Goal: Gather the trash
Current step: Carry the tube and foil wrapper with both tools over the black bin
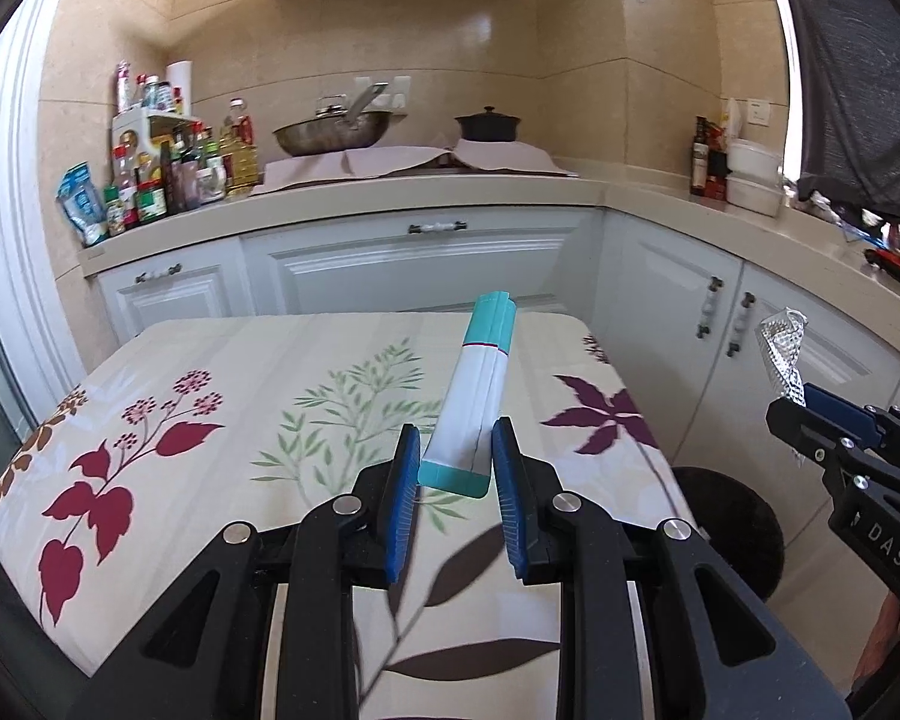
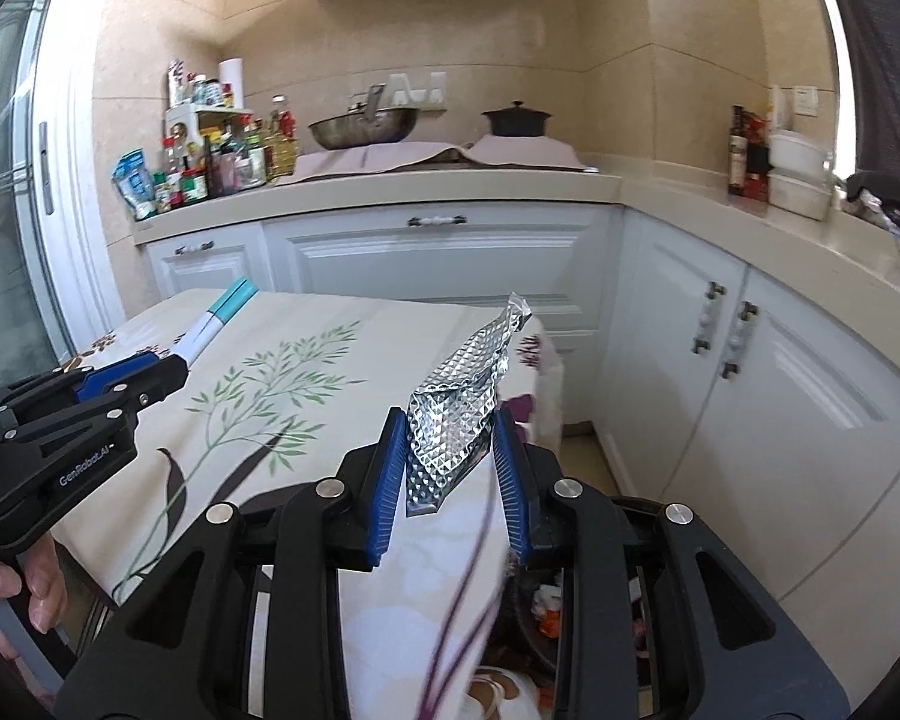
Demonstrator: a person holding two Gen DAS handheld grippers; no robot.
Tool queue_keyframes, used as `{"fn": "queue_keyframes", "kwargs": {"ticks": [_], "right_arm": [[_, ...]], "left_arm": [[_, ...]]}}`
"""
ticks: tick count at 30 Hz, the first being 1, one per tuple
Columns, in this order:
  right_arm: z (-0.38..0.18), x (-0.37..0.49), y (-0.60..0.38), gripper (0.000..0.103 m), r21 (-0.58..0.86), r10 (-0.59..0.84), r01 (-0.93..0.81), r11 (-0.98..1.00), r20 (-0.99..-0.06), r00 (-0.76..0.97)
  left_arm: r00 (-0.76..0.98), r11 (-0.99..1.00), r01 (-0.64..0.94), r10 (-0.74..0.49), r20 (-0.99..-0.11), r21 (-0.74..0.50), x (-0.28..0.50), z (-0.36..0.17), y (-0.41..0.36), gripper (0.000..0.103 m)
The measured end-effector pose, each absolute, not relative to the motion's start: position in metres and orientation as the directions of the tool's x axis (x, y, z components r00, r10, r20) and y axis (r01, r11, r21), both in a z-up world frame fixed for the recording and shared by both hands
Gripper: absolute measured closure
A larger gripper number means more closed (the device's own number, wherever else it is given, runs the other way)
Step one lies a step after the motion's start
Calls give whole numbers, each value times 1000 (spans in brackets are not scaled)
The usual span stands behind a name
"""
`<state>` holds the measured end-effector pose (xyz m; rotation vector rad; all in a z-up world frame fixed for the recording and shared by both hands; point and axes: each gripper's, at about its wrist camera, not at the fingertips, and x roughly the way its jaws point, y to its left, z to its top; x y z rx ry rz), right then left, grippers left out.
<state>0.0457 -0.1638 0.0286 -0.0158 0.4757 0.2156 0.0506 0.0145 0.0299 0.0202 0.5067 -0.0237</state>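
My left gripper is shut on a long white and teal box and holds it above the floral tablecloth. The box points away from me. My right gripper is shut on a crinkled silver foil wrapper, held above the table's right edge. The right gripper with the wrapper shows at the right of the left wrist view. The left gripper with the box shows at the left of the right wrist view.
A black trash bin stands on the floor right of the table, with trash inside visible under my right gripper. White cabinets and a counter with bottles, a wok and a pot lie beyond.
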Motion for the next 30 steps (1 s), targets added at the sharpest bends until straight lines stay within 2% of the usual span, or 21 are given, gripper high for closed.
{"fn": "queue_keyframes", "kwargs": {"ticks": [15,30], "right_arm": [[23,27,-236,74,62,61,-37,997,-443,894],[15,25,-282,74,65,-16,50,997,-446,895]], "left_arm": [[867,982,189,-168,-469,-2,47,33,-55,77],[847,957,289,-253,-468,6,62,30,-113,77]]}}
